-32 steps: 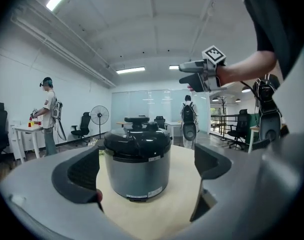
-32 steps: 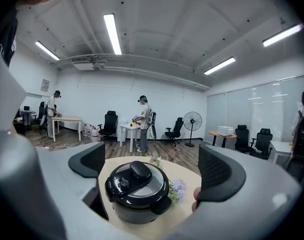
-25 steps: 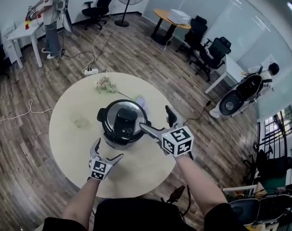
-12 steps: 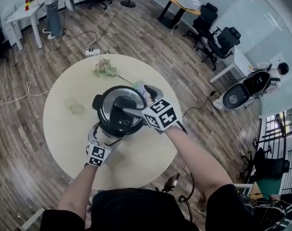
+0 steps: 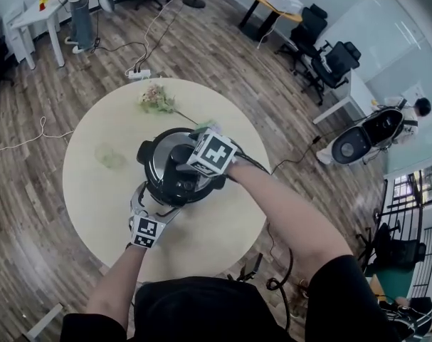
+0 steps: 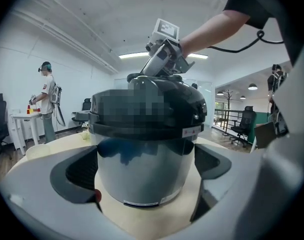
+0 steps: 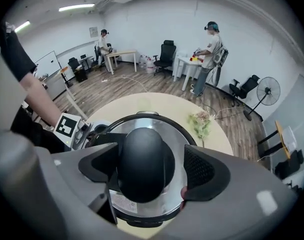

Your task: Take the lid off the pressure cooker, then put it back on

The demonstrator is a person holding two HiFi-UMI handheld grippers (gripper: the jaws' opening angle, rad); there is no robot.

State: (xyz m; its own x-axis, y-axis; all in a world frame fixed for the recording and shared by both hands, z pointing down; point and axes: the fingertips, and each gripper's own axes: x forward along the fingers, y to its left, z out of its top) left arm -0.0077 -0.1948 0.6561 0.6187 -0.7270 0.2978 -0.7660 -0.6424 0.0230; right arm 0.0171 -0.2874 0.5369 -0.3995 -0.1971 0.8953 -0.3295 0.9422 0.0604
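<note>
- The stainless-steel pressure cooker (image 5: 162, 164) with its black-rimmed top stands near the middle of the round, pale wooden worktop (image 5: 95, 205), upright and with its shiny steel lid (image 7: 157, 123) on.
- My right gripper (image 7: 149, 158) hangs over the cooker and points steeply down. In the head view its marker cube sits on top.
- Its jaws straddle the rounded black handle (image 7: 144, 164) in the centre of the lid. They have just been closing, with the handle between them.
- In the right gripper view, the pad on the left appears to meet the side of the handle. The pad on the right stands clear of it, and a strip of bright lid shows in the gap, so I read the jaws as partly open with no grip made yet.
- My left gripper (image 6: 146, 166) sits low at the near side of the cooker, pointing almost level across the worktop.
- Its jaws are spread wide, one on either side of the cooker's polished steel body (image 6: 141, 184), just below the dark rim.
- The far ends of both pads line up with the body wall. Whether they press on it or only sit beside it, I cannot tell from here.
- A small bunch of dried flowers (image 5: 156, 98) lies on the worktop beyond the cooker, apart from it.
- Further off, a person (image 5: 79, 6) stands at a white desk (image 5: 30, 20) by the wall.
</note>
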